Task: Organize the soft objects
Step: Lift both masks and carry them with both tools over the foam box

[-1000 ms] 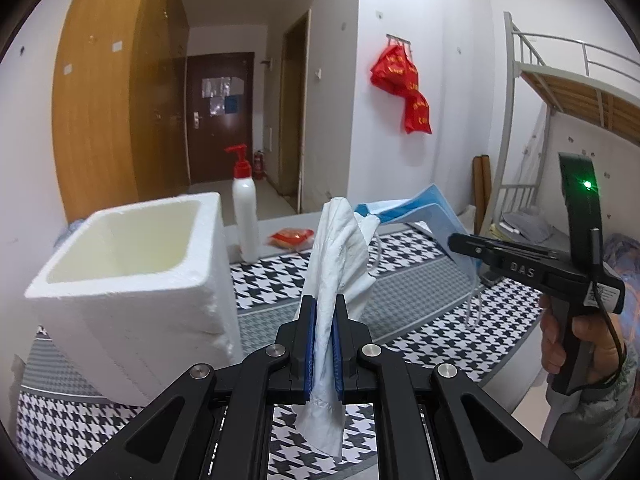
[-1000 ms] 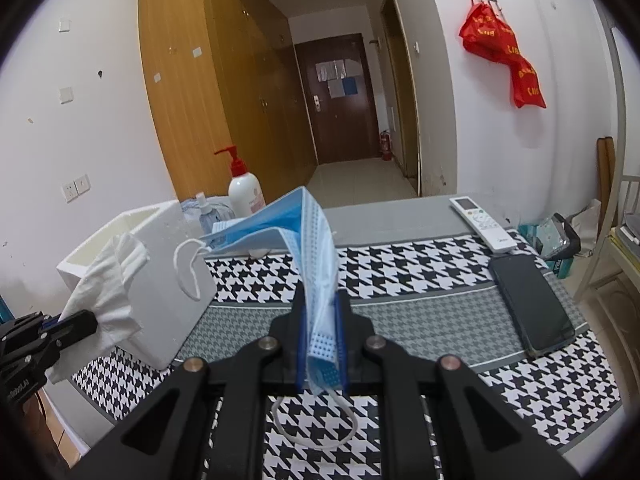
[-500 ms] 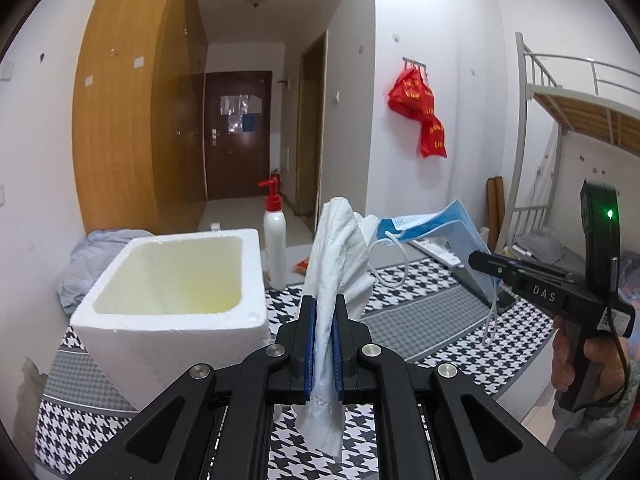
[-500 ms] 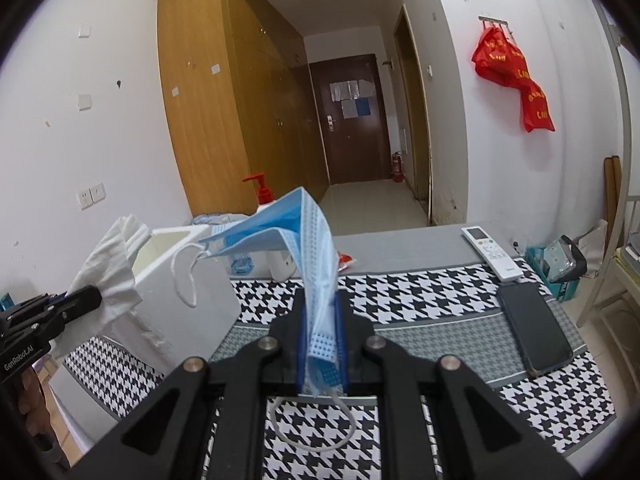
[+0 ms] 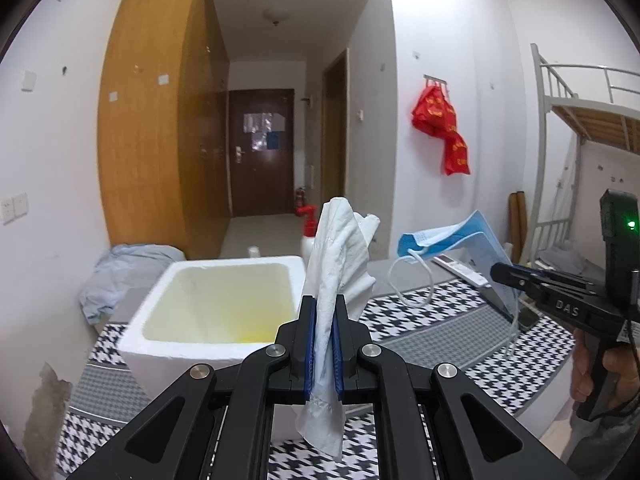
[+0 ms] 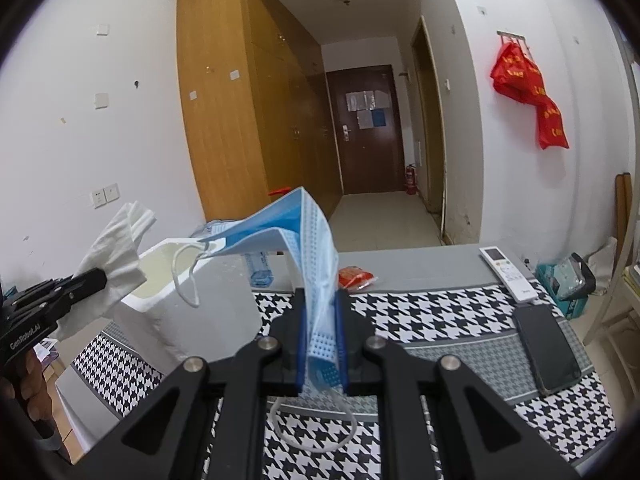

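Left wrist view: the left hand-held gripper (image 5: 322, 344) pinches a limp white tissue (image 5: 336, 264) mid-sheet, foam box (image 5: 192, 344) just ahead-left; right hand-held gripper (image 6: 320, 340) clamps a floppy, featherlight face mask (image 6: 296, 240) mid-panel.

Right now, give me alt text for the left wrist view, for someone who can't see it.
The left hand-held gripper pinches a crumpled white tissue above a houndstooth tablecloth, beside an open white foam box. At right, the right hand-held gripper holds a blue face mask.
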### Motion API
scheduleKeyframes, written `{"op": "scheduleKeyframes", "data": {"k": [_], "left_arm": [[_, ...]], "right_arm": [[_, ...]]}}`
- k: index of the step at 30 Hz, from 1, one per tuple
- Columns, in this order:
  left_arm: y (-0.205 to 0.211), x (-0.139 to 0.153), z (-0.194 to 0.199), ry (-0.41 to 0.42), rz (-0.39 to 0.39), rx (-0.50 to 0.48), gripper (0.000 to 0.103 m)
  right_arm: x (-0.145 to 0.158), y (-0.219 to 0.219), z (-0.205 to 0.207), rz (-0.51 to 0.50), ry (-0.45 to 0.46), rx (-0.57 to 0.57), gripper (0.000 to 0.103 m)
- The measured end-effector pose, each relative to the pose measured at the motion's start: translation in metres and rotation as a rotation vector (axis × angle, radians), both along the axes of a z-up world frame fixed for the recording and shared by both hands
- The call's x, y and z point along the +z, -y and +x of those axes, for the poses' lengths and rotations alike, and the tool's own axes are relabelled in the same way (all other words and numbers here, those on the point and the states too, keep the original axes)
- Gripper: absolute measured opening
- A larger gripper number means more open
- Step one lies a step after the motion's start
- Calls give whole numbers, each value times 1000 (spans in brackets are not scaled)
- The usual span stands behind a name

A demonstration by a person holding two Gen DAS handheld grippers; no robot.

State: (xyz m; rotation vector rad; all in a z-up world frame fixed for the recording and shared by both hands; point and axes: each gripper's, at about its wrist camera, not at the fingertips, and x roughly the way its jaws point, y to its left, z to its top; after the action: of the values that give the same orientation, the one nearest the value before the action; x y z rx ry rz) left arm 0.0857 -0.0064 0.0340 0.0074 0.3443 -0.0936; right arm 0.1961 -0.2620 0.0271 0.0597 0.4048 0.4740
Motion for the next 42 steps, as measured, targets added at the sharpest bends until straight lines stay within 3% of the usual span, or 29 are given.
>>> {"op": "scheduleKeyframes", "data": {"k": [26, 42], "left_arm": [[-44, 14, -3, 29, -6, 143, 8], [-55, 15, 31, -2, -9, 135, 8]], "right_arm": [[17, -54, 4, -14, 48, 155, 16], [19, -58, 7, -17, 51, 153, 16]]}}
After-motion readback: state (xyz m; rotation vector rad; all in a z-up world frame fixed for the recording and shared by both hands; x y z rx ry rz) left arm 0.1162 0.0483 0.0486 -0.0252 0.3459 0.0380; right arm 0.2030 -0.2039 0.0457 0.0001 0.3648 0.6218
